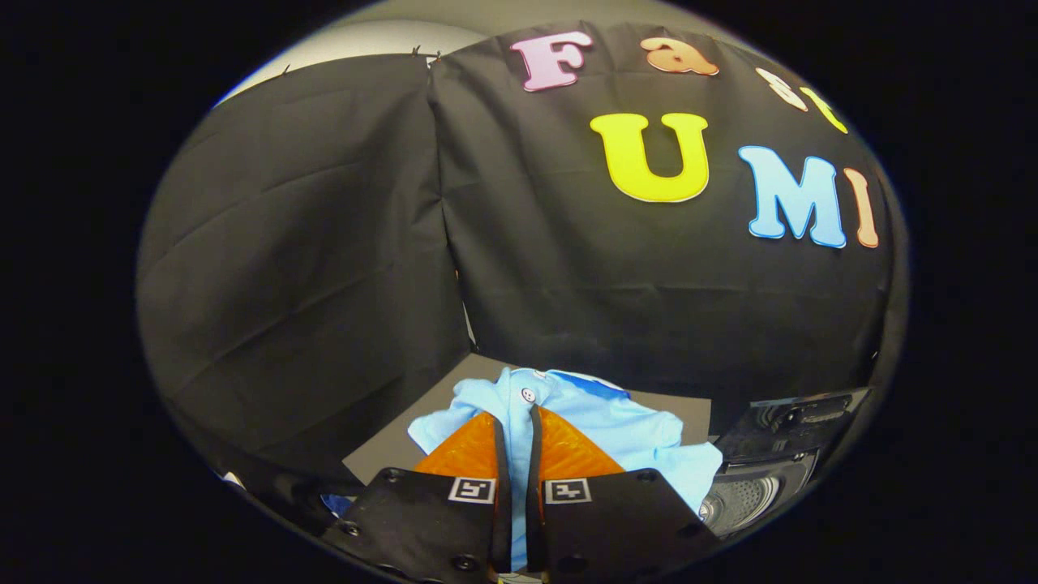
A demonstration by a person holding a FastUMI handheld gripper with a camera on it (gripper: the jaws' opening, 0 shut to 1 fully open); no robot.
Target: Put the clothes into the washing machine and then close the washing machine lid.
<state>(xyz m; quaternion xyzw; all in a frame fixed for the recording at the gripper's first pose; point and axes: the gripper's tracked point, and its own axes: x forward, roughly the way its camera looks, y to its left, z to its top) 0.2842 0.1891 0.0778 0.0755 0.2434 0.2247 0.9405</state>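
Fabric fills the narrow gap between the fingers in the gripper view: the gripper (517,422) is seen closed to a slit on a fold of the light blue shirt (604,418), lifted above the dark mat (381,454). The garment is judged light, soft and limp (likely to drape and slide), so a bunched fold is best pinched. The washing machine (750,495) is seen open just beside it.

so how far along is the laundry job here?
Early stage. Done: the gripper has closed its fingers on the light blue shirt, a strip of fabric pinched between them. In hand: the shirt, lifted or not I cannot tell. Left: move it to the washing machine to the right, lid open, drop it in, close the lid.
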